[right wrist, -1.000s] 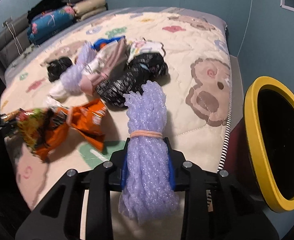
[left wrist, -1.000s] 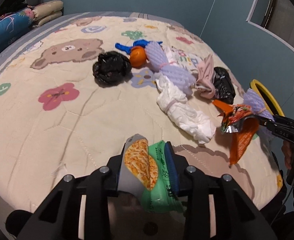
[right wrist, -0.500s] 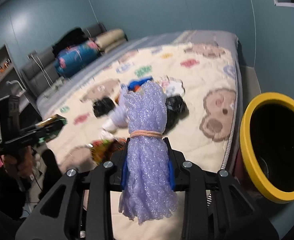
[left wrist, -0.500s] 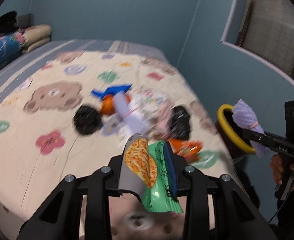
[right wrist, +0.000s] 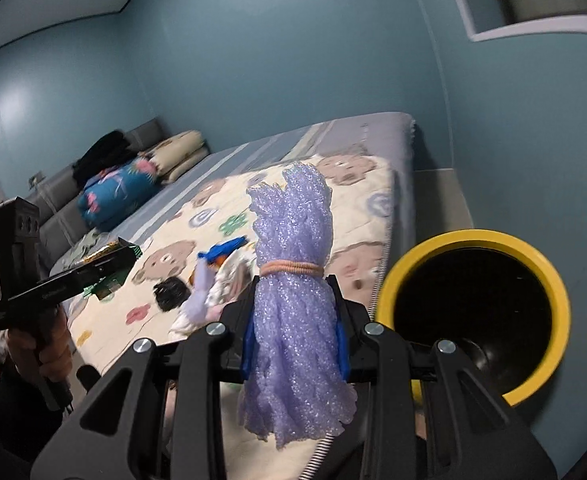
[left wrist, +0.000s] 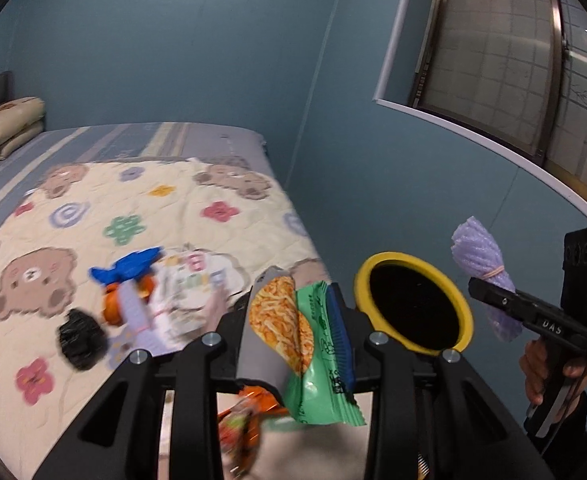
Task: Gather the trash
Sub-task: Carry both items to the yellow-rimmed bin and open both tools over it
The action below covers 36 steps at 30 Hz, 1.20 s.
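Right now our left gripper (left wrist: 295,320) has its jaws drawn in on a green snack wrapper (left wrist: 313,352) with noodles printed on it, the packet dangling below the pads, and our right gripper (right wrist: 293,320) is clamped narrow on a lilac foam-net bundle (right wrist: 293,300) tied with a peach elastic band (right wrist: 289,269). Moving outward, the yellow-rimmed bin (right wrist: 469,320) sits at three o'clock of the right fingers, beside the bed (left wrist: 93,240), mouth dark and tilted towards us. From the left view that bin (left wrist: 413,304) is at two o'clock, near the wrapper. Further out, on the quilt, more trash waits: a black bag (left wrist: 79,336), an orange packet (left wrist: 245,412), a blue scrap (left wrist: 127,268). We'd judge the carry is on; to do it well, bring each load squarely over the opening before loosening, one hand at a time so they don't crowd the rim.
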{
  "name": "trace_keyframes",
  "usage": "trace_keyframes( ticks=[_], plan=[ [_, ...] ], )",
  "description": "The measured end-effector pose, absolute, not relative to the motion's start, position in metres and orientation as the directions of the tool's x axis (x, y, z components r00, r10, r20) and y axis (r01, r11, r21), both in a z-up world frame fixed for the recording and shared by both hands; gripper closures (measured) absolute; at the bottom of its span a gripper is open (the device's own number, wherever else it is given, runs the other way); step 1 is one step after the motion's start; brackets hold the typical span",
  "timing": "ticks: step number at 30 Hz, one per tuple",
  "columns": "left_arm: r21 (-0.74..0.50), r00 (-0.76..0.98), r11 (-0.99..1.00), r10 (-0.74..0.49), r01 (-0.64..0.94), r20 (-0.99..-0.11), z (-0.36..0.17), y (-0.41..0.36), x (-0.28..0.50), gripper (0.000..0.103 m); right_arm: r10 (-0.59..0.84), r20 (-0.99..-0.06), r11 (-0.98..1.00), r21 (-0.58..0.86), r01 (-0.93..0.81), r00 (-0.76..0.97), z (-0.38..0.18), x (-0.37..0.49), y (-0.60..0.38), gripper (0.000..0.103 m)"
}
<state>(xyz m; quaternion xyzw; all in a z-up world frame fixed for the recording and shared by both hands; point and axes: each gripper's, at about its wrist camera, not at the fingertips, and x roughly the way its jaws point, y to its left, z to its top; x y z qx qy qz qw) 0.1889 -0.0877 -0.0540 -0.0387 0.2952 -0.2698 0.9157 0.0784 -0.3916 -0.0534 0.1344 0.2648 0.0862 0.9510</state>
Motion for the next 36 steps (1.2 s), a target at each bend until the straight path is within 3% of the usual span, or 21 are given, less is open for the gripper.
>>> trace_keyframes(
  ticks=[13, 27, 36],
  plan=[
    [-0.233, 0.560, 0.762, -0.614, 0.604, -0.557, -0.064, -0.233, 0.246, 0.072, 0.011, -0.550, 0.940, 0.290, 0.179, 0.835, -0.082, 0.104, -0.487, 0.074],
    [-0.315, 0.391, 0.685, -0.667, 0.657, -0.634, -0.132, -0.348, 0.297, 0.072, -0.042, -0.651, 0.906, 0.295, 0.304, 0.758, -0.149, 0.143, -0.547, 0.073],
    [-0.372, 0.351, 0.674, -0.685, 0.639, -0.639, -0.148, -0.370, 0.318, 0.053, -0.093, -0.674, 0.897, 0.263, 0.356, 0.733, -0.165, 0.143, -0.552, 0.064]
  ],
)
